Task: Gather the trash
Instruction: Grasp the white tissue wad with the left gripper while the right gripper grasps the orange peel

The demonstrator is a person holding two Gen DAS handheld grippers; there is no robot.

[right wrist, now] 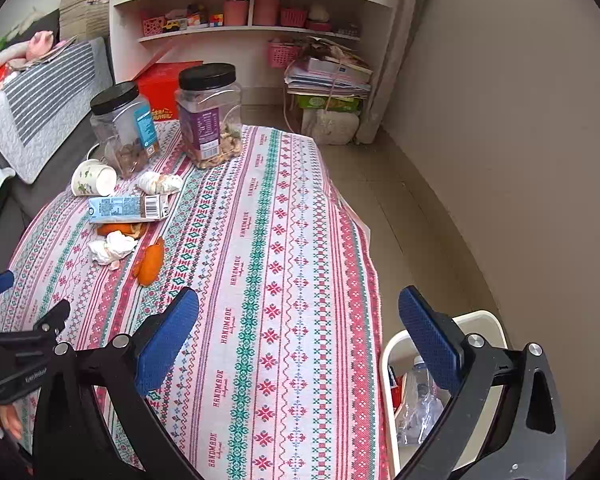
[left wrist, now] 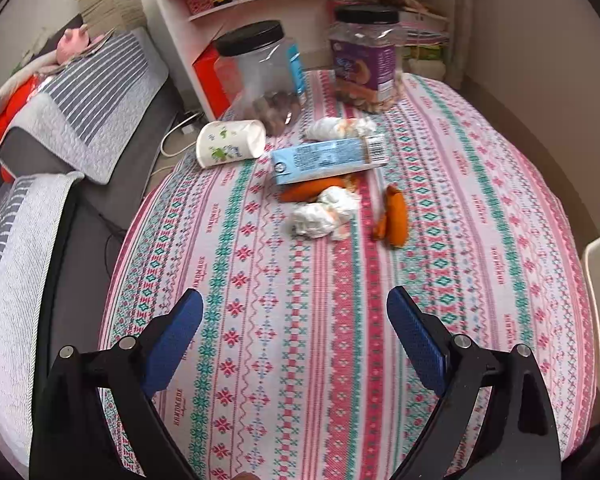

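On the patterned tablecloth the rubbish lies in a loose cluster toward the far left side, well ahead of both tools. Going from the left: a paper cup lies tipped on its side at the table's edge, just in front of a clear jar. Next comes a blue carton lying flat, with a crumpled tissue behind it and a second wad of tissue in front, touching an orange peel. Another peel lies just right of that wad. A purple-labelled jar stands at the back.

The left gripper hovers over bare cloth with its jaws spread wide and nothing between them. The right gripper is likewise wide open and empty, over the table's right edge. Beside that edge, low at the right, sits a white bin with a plastic bottle already inside.

The step looks like the first reach. The nearer tissue wad or the right-hand peel seems the easiest pick for the left tool: come down from above, straddle one piece only, and close gently so the cloth is not pinched.
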